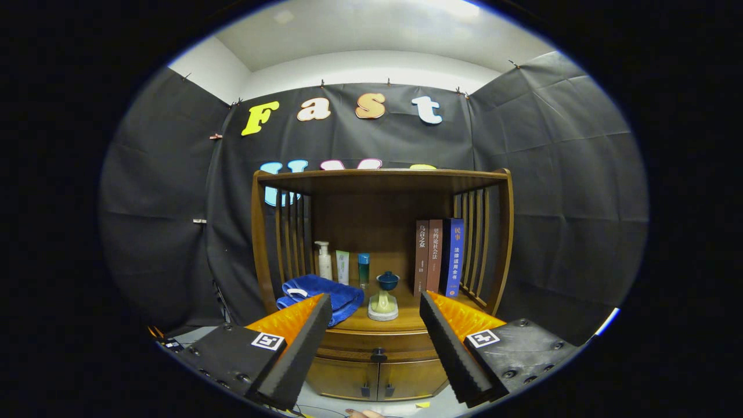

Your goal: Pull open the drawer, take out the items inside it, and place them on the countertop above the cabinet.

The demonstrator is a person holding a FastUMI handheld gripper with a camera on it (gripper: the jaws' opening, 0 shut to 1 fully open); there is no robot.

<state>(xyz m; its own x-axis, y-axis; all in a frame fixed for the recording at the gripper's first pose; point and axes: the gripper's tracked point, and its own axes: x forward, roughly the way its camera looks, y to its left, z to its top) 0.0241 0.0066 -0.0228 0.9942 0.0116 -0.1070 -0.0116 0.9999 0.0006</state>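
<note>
Low centre of the frame, the drawer (378,347) sits closed under the counter (406,320). The hand-held gripper (376,307) hovers before it, fingers apart, holding nothing. Either unopened, or emptied and reclosed.

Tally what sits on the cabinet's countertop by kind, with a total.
Books: 3
Bottles and tubes: 3
Blue towel: 1
Small lidded pot on its base: 1
Total: 8
The gripper is open, short of the shut drawer.
</note>
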